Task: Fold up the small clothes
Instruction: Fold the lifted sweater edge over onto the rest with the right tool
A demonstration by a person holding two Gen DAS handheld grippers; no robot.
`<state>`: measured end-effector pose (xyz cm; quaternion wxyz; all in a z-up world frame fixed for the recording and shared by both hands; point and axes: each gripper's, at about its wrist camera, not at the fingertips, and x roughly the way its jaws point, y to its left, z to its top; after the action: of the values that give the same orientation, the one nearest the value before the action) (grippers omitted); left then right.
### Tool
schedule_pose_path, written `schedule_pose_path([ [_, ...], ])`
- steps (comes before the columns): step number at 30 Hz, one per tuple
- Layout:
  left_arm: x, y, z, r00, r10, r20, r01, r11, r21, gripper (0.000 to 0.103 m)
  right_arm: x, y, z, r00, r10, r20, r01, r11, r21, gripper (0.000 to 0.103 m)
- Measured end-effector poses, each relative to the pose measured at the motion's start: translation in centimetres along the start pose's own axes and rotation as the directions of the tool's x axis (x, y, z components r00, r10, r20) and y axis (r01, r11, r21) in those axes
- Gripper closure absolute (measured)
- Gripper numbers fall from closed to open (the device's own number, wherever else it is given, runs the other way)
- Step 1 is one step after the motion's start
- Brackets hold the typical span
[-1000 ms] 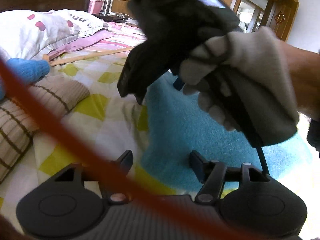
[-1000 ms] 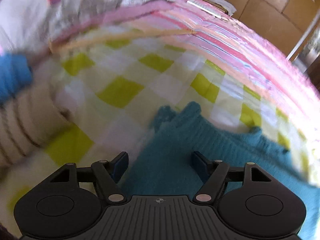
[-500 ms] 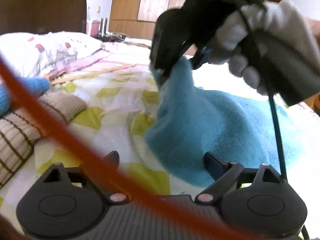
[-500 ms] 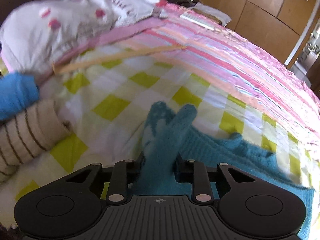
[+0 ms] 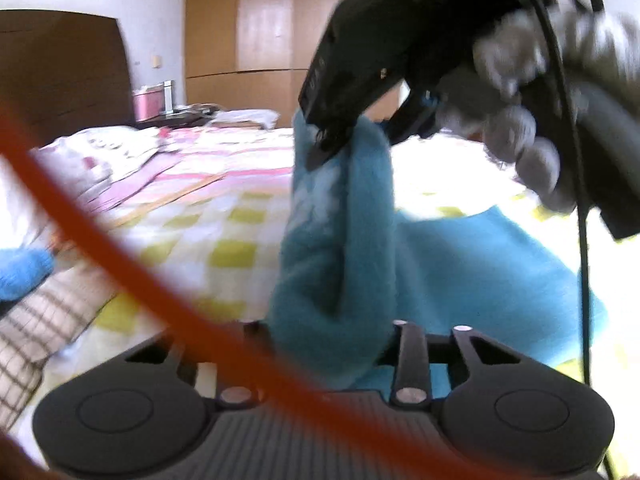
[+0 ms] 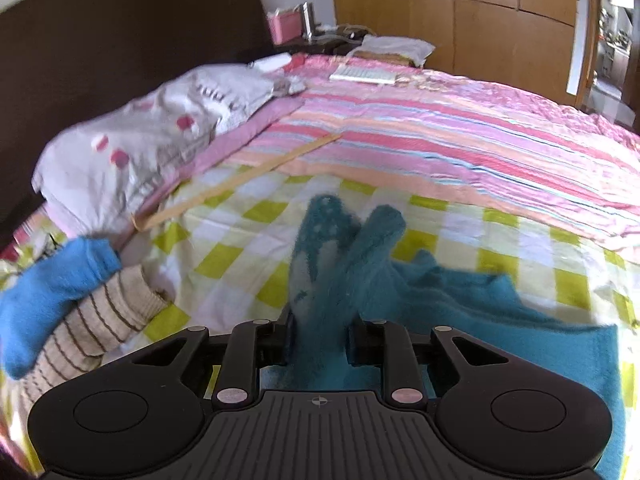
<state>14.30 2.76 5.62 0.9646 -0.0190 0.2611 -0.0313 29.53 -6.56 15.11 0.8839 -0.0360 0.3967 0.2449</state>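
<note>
A fuzzy teal garment (image 5: 340,240) lies on the yellow-checked bedsheet (image 5: 224,248), with one edge pulled up into a standing fold. My left gripper (image 5: 328,332) has its jaws closing, and the lower part of that fold is pinched between them. In the left wrist view my right gripper (image 5: 340,132), held by a grey-gloved hand (image 5: 520,140), grips the top of the fold. In its own view the right gripper (image 6: 320,324) is still closing on a bunched strip of the teal garment (image 6: 344,248), which sticks out past its fingers.
A beige striped garment (image 6: 92,320) and a bright blue one (image 6: 52,280) lie at the left. Behind them are a white pillow (image 6: 140,140), a wooden stick (image 6: 240,176) and a pink striped quilt (image 6: 460,140). An orange cable (image 5: 120,272) crosses the left wrist view.
Both grippers went from open to pinching the teal garment. They rose and lifted its edge off the sheet into a tall fold; the right one rose further.
</note>
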Motion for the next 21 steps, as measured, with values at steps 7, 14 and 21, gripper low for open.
schedule_pose_path([
  [7, -1.5, -6.0, 4.6, 0.990, -0.122, 0.064, 0.119, 0.991, 0.056, 0.066, -6.1, -7.2, 0.0, 0.993, 0.029, 0.117, -0.041, 0.994, 0.099, 0.081],
  [14, 0.8, -14.3, 5.8, 0.980, -0.189, 0.060, 0.177, 0.971, 0.161, 0.066, -8.6, -16.6, -2.5, 0.988, -0.016, 0.154, -0.019, 0.974, 0.225, 0.082],
  [21, 5.0, -21.6, 3.3, 0.978, -0.207, -0.032, 0.209, 0.956, 0.208, 0.066, -5.9, -25.2, -8.2, 0.994, -0.049, 0.102, 0.008, 0.930, 0.367, 0.081],
])
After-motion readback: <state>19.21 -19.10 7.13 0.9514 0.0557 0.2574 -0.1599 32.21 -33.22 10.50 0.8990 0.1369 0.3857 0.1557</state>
